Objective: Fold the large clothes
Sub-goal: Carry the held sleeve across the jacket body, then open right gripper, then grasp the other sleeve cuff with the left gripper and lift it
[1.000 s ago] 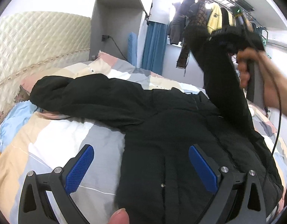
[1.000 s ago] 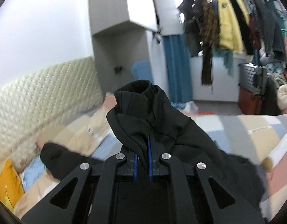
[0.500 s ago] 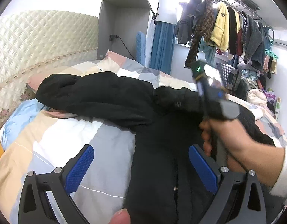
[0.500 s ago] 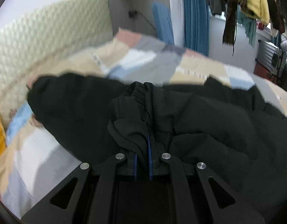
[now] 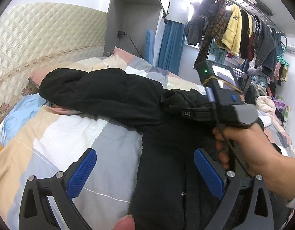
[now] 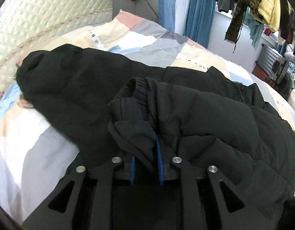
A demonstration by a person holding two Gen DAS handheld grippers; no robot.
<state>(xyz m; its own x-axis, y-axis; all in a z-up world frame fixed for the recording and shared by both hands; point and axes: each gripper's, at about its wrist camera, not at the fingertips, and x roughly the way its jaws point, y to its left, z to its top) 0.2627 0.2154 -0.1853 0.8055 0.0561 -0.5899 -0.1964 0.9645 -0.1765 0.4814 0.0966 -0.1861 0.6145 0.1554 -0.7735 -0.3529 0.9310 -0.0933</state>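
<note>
One black padded jacket (image 5: 166,153) is spread across the patchwork bed (image 5: 61,143), filling mid-frame. Its sleeve cuff (image 6: 139,88) is pinched between the nearly closed right tool (image 6: 146,164). The left tool (image 5: 145,172) is held wide apart at the lower edge, empty. Soft, bulky fabric is judged springy; cuffs and hems are best gripped.

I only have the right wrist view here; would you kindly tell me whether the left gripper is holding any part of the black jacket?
Observer: No, the left gripper is open and holds nothing; it hovers over the black jacket, at its lower front.
Operator: Thank you; what lies between its pads?
Observer: The jacket's front edge with a metal snap, and the patchwork quilt beside it.
</note>
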